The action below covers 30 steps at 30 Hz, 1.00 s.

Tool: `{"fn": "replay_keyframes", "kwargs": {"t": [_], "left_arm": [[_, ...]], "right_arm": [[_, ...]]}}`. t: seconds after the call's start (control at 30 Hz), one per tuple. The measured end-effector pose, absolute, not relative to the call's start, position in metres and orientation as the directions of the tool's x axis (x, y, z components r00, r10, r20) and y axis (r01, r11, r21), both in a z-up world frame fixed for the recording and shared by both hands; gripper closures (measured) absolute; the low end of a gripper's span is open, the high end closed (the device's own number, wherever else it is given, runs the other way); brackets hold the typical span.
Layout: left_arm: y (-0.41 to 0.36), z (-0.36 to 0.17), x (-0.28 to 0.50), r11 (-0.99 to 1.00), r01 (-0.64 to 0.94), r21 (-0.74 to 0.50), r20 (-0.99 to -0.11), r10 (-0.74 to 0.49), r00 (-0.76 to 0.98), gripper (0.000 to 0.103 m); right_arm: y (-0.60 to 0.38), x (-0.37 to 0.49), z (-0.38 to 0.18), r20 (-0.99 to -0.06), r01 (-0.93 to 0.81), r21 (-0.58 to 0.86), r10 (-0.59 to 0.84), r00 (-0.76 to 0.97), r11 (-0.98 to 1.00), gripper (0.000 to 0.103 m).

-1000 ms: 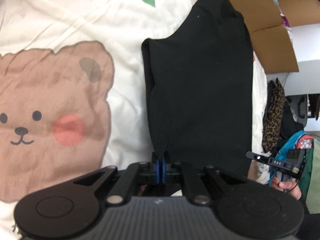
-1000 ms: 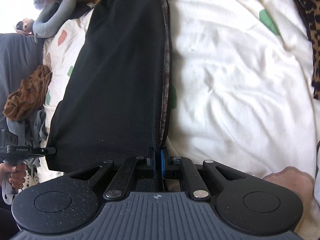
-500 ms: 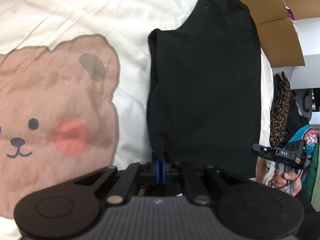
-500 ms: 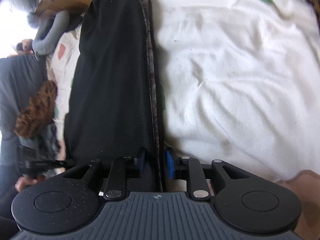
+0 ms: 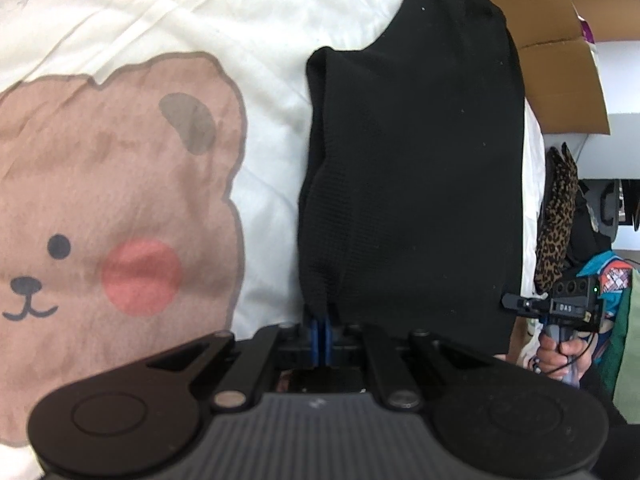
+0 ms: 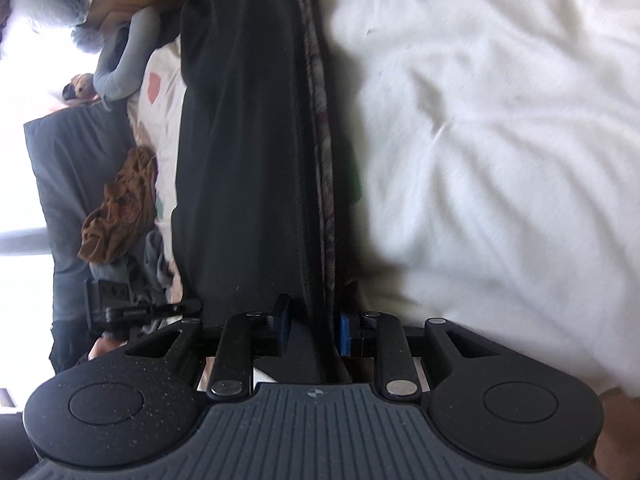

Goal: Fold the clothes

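Black garment (image 5: pixel 416 184), fine waffle-knit, folded into long narrow strip, lies on rumpled white bedsheet (image 5: pixel 264 32) right of brown bear print (image 5: pixel 120 184). Left gripper (image 5: pixel 322 334) pinches near corner. Right gripper (image 6: pixel 312 330) spread, patterned hem between pads, untouched.

Nearest hem of the black garment (image 5: pixel 420 184) hidden behind the left gripper (image 5: pixel 322 330) body; far end cut off by the top edge. Bear print (image 5: pixel 116 200) on the bedsheet (image 5: pixel 160 12) cropped at the left edge, past the tongs' left side. In the right wrist view, black garment (image 6: pixel 248 152) running under the right gripper (image 6: pixel 312 330), its corner hidden there. Bedsheet (image 6: pixel 500 120) right of those tongs blurred. Brown cloth heap (image 6: pixel 120 208) far left, unidentifiable.
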<state>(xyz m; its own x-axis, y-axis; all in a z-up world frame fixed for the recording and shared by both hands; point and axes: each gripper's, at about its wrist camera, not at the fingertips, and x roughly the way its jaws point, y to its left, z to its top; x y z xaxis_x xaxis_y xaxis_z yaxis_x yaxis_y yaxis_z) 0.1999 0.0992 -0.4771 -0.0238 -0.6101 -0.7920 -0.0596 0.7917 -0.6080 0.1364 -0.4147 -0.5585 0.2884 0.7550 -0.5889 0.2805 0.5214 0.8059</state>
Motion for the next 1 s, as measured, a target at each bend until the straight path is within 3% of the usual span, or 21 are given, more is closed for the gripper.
{"fn": "replay_keyframes", "kwargs": {"t": [0.2,0.23,0.27,0.33,1.0], "left_arm": [[0.103,-0.474,0.197,0.791,-0.044,-0.61,-0.791,-0.611,-0.027,0.099],[0.105,-0.473,0.196,0.79,-0.04,-0.611,-0.79,-0.613,-0.027,0.099],[0.106,-0.471,0.196,0.789,-0.036,-0.613,-0.789,-0.614,-0.027,0.099],[0.108,-0.467,0.193,0.788,-0.03,-0.615,-0.787,-0.616,-0.028,0.1],[0.116,-0.412,0.148,0.737,-0.053,-0.674,-0.734,-0.676,-0.072,0.1]], "right_arm": [[-0.403,0.133,-0.551,-0.591,0.25,0.804,0.773,0.232,0.54,0.077],[-0.402,0.131,-0.549,-0.598,0.245,0.8,0.766,0.236,0.548,0.09],[-0.402,0.129,-0.547,-0.605,0.242,0.795,0.759,0.24,0.556,0.096],[-0.402,0.124,-0.542,-0.61,0.239,0.791,0.752,0.249,0.563,0.098],[-0.399,0.088,-0.473,-0.591,0.174,0.807,0.781,0.202,0.565,0.099]]}}
